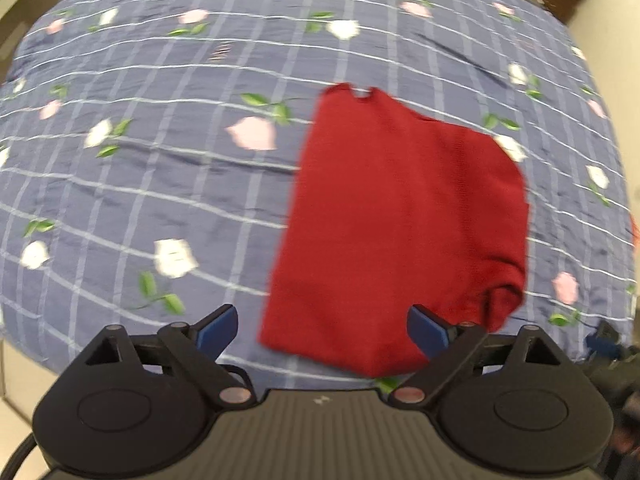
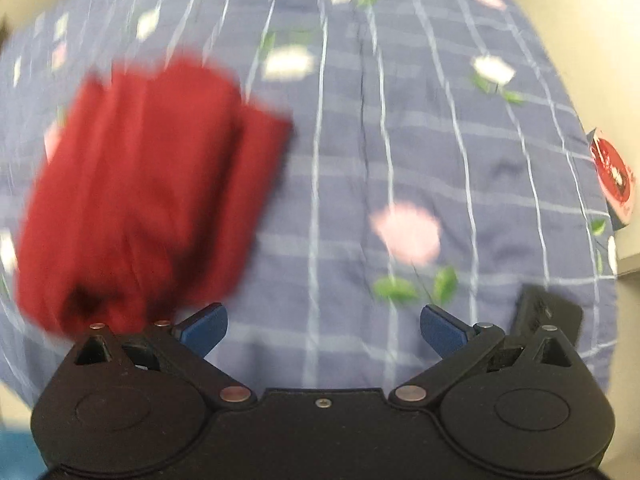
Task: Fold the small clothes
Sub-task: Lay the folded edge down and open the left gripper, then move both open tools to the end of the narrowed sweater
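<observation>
I read the red garment (image 1: pixel 400 220) as matt knit cloth, probably; views are blurred. Bed sheet (image 1: pixel 160 184) is thin, slightly crinkled printed cloth. Left tool (image 1: pixel 322 330): matt black plastic, blue pads (image 1: pixel 218 328), metal pins.

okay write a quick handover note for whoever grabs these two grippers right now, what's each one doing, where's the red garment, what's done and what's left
Left gripper: open, empty, above the near edge of the red garment.
Right gripper: open, empty, over bare bedsheet, garment to its left.
Garment: lies flat on the floral checked bedsheet, released, apparently folded into a rough rectangle with a bunched corner.
Left: judge whether another fold or tidying of that corner is needed; the views are blurred.
</observation>
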Demonstrator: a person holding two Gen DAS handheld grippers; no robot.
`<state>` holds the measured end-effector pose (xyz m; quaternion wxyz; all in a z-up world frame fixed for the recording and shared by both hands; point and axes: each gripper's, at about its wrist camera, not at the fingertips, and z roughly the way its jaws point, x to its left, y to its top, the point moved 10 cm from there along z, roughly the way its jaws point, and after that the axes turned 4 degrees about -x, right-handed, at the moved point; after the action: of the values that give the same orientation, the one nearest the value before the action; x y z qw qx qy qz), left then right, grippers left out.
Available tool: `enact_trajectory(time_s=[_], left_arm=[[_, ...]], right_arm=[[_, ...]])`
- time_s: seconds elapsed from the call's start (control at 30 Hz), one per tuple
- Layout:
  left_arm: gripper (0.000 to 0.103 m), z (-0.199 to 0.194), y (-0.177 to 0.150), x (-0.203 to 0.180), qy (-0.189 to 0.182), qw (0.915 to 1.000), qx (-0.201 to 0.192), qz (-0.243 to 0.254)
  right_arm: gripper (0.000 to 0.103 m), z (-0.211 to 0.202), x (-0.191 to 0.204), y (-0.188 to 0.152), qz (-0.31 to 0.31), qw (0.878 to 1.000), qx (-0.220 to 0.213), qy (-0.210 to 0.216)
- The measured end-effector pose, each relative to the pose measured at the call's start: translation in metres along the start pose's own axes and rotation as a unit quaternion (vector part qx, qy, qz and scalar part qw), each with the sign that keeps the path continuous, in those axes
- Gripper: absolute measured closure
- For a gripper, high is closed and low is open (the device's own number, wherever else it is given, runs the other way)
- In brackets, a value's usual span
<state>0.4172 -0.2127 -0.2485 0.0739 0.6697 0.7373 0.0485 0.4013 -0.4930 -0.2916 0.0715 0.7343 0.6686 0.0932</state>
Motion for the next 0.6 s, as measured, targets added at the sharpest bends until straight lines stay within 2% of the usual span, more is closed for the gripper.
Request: enact_trajectory(time_s=[0.1,0.2,0.3,0.4,0.6], left_arm=[[0.006,-0.005,0.0,0.02,0.018,0.9998,0.002,-0.01],[0.006,-0.012,0.002,0.035,0.031,0.9995,0.004,-0.01],[0.005,-0.024,0.008,0.047,0.041,0.9991,-0.002,0.002],[0.002,-0.036,0.02,0.059,0.054,0.9983,-0.02,0.011],[0.001,-0.041,0.031,0.068,0.057,0.9979,-0.021,0.02]], right_arm=[[0.0,-0.006,0.015,0.022,0.049,0.998,-0.032,0.028],[0.0,0.006,0.037,0.033,0.063,0.997,-0.022,0.041],[0.0,0.017,0.053,0.031,0.039,0.999,0.002,0.021],[0.0,0.032,0.053,0.019,0.029,0.999,0.028,-0.005],[0.0,0.035,0.03,-0.004,0.069,0.997,0.022,-0.019]])
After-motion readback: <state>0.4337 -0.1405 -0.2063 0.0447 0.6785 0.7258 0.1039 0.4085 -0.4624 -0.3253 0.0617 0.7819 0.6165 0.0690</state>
